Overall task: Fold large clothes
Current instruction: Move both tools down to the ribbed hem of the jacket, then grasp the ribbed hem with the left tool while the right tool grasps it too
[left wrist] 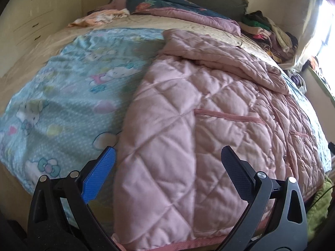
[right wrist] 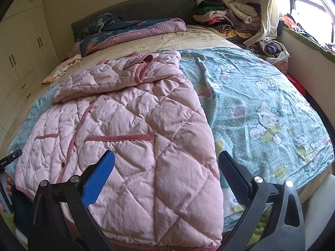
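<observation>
A pink quilted coat (left wrist: 199,108) lies spread on a blue cartoon-print sheet (left wrist: 69,96) on the bed, its hem toward me. Both sleeves are folded in across the chest. It also shows in the right wrist view (right wrist: 129,129), with its collar (right wrist: 144,67) at the far end. My left gripper (left wrist: 168,152) is open and empty, just above the coat's left hem corner. My right gripper (right wrist: 166,156) is open and empty, above the coat's right hem corner. The tip of the left gripper (right wrist: 11,158) shows at the far left of the right wrist view.
A folded dark floral quilt (right wrist: 129,31) lies at the headboard. A pile of clothes (right wrist: 226,18) sits at the far right corner by the window. Cream wardrobes (right wrist: 23,48) stand left of the bed. The blue sheet (right wrist: 261,108) lies bare right of the coat.
</observation>
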{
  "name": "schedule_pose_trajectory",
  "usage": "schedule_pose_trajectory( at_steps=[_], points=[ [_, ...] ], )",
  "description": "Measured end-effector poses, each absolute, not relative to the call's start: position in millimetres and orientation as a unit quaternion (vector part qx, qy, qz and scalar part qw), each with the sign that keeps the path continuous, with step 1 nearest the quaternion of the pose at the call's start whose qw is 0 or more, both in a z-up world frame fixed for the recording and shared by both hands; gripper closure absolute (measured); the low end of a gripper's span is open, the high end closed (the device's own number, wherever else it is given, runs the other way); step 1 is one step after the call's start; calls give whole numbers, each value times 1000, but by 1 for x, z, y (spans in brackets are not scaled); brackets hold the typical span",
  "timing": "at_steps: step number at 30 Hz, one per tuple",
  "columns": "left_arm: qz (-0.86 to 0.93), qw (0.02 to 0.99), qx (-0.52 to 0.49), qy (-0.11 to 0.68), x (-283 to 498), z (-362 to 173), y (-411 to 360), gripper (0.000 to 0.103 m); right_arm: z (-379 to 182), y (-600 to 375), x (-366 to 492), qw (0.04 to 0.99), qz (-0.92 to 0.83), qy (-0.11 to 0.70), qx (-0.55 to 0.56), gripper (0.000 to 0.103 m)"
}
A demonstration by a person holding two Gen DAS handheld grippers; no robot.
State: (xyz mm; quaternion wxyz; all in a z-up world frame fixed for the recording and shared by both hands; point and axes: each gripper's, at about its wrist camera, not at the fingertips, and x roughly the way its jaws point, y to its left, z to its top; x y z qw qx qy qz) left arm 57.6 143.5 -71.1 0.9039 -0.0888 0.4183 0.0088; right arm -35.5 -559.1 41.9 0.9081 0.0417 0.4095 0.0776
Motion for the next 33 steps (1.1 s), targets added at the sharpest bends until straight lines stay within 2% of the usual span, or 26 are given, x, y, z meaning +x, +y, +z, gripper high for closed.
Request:
schedule_pose_trajectory(
  at_steps=[5, 7, 9, 11, 21, 28, 33],
  points=[
    [14, 899, -112, 423, 49, -80, 163, 9, 39, -561, -37, 905, 79, 415, 42, 4],
    [7, 897, -120, 426, 46, -83, 168, 17, 38, -562, -38, 904, 82, 418, 42, 4],
    [1, 896, -120, 428, 43, -85, 169, 39, 37, -561, -40, 902, 85, 420, 41, 4],
    [-11, 889, -132, 437, 42, -91, 171, 50, 35, -561, -41, 900, 87, 426, 38, 4],
    [-26, 879, -125, 459, 33, -107, 164, 50, 20, -576, -47, 886, 73, 455, 45, 4],
    [-30, 877, -128, 462, 30, -112, 166, 47, -12, -585, -49, 851, 73, 515, 67, 4],
    [-32, 876, -121, 467, 27, -113, 166, 40, -28, -586, -53, 830, 85, 544, 87, 4]
  ],
)
